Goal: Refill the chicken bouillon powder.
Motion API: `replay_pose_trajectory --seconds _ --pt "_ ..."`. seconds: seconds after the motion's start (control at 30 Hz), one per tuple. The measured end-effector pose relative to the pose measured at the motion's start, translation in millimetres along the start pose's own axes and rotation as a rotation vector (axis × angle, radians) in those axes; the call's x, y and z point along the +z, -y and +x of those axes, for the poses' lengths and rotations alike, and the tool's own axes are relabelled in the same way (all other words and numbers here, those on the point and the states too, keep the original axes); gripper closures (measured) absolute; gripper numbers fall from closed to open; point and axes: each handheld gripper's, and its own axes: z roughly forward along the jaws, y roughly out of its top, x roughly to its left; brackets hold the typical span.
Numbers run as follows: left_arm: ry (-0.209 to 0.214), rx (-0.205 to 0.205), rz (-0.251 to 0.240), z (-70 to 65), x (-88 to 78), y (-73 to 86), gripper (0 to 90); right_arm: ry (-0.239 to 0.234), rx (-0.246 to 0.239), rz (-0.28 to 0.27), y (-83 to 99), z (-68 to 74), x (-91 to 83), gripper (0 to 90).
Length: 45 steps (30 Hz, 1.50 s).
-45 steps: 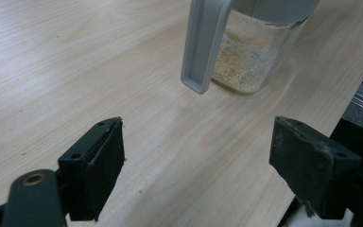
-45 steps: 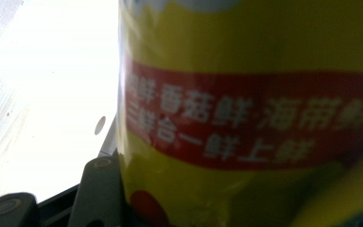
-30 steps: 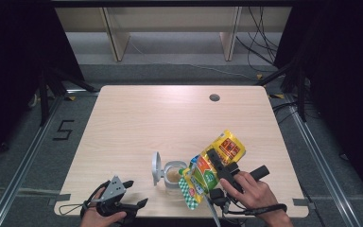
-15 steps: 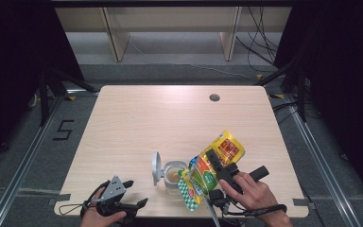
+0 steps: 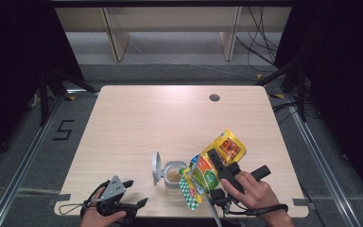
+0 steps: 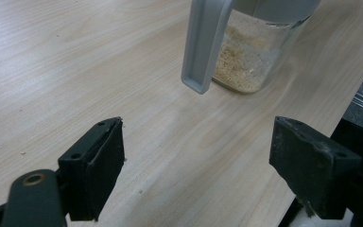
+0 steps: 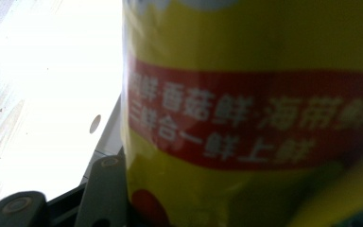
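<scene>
A: High view. What stands on the wooden tabletop point(image 5: 137, 123)?
B: Near the front edge, right of its middle, a clear glass jar point(image 5: 173, 176) with its grey flip lid point(image 5: 156, 167) swung open to the left; pale granules lie in its bottom. A yellow seasoning pouch point(image 5: 213, 166) with a red band and a green-checked end is tilted over the jar from the right, its lower end at the jar's rim.

A: And the tools?
B: The right gripper point(image 5: 220, 165) lies across the pouch, clamped on it, with the right hand point(image 5: 254, 194) at the front right. The left gripper point(image 5: 134, 194) rests at the front left corner in the left hand point(image 5: 94, 217), jaws spread, grasping nothing.

A: Left gripper view?
B: Its two black jaws stand wide apart above bare wood. Beyond them stands the jar point(image 6: 253, 52), granules point(image 6: 241, 61) covering its base, the lid point(image 6: 203, 42) hanging down its near side.

A: Right gripper view?
B: The pouch point(image 7: 250, 113), blurred and very close, shows white Chinese characters on the red band point(image 7: 250, 120). The tabletop point(image 7: 42, 80) is glare-bright at left, with a small hole point(image 7: 95, 124) in it.
</scene>
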Motion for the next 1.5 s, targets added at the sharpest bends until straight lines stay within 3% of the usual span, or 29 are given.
replay_pose_trajectory --seconds 0.03,0.13,0.2,0.23,0.27,0.33,0.47,0.57,0.7,0.73,0.77,0.93,0.97,1.03,1.07,1.1,1.13,1.27,1.3,1.33,1.5 --pt "0.003 -0.022 -0.003 -1.6 0.3 0.4 18.2 -0.003 0.004 0.008 -0.3 0.1 -0.7 51.5" --pt "0.005 -0.023 -0.003 -1.6 0.5 0.0 18.2 0.008 0.015 -0.001 -0.4 0.9 -0.6 51.5" --pt "0.002 -0.007 -0.007 -1.1 0.7 0.3 18.2 -0.01 0.013 0.01 -0.9 0.9 -0.4 51.5" --pt "0.002 -0.006 -0.007 -1.1 0.7 0.3 18.2 -0.004 -0.015 0.002 -1.2 -1.4 0.1 51.5" --pt "0.002 -0.006 -0.008 -1.0 0.6 0.1 18.2 -0.008 0.014 0.007 -0.9 0.7 -0.1 51.5" --pt "-0.002 0.004 0.005 -0.4 0.5 -0.3 18.2 -0.006 0.018 0.006 -0.9 1.3 0.5 51.6" --pt "0.0 0.004 0.002 -1.1 0.3 -0.3 18.2 0.014 0.011 -0.003 -0.9 1.7 1.0 51.6" --pt "-0.003 0.015 0.008 -0.1 -0.1 -0.2 18.2 -0.004 -0.007 0.007 -1.6 0.2 0.5 51.6" --pt "-0.002 -0.015 0.007 -1.5 0.0 -0.1 18.2 -0.004 0.001 0.002 -2.2 1.1 0.1 51.6" --pt "-0.006 -0.013 0.008 -1.5 -0.1 0.2 18.2 -0.005 -0.069 0.015 -1.8 -3.7 -1.0 51.6" --pt "-0.002 0.017 0.002 -0.2 -0.2 -0.3 18.2 -0.007 -0.072 0.019 -2.9 -3.7 -1.8 51.6" --pt "-0.006 0.017 0.007 0.0 -0.6 -0.5 18.2 -0.011 -0.057 0.017 -3.3 -2.4 -2.4 51.6" --pt "-0.011 0.016 0.003 -0.4 -0.8 -0.5 18.2 -0.008 -0.077 0.017 -3.0 -4.4 -2.8 51.6" --pt "-0.011 0.018 0.004 0.0 -0.9 -0.8 18.2 -0.004 -0.073 0.016 -2.3 -4.5 -2.9 51.6" --pt "-0.014 0.016 0.004 -0.1 -0.4 -0.8 18.2 0.001 -0.012 -0.005 -2.5 -0.8 -1.5 51.6" --pt "-0.007 0.0 -0.004 -1.2 0.2 -0.2 18.2 0.002 -0.011 -0.003 -1.9 -0.6 -1.5 51.6" --pt "-0.01 0.023 0.011 0.5 -0.7 -0.4 18.2 -0.011 -0.062 0.029 -0.6 -3.6 -3.4 51.7" --pt "-0.017 0.012 -0.005 -0.4 0.3 -0.3 18.2 0.002 -0.02 -0.004 -1.1 -0.9 -4.0 51.6" --pt "-0.006 0.005 0.002 -0.7 -0.5 -0.2 18.2 0.006 -0.076 0.01 -0.3 -4.0 -5.2 51.7" --pt "-0.008 0.021 0.01 0.3 -1.3 -0.4 18.2 -0.007 -0.078 0.016 -0.9 -4.4 -5.9 51.7" --pt "-0.013 0.016 0.004 -0.1 -1.3 -0.3 18.2 -0.006 -0.078 0.017 -0.3 -4.3 -7.6 51.7"
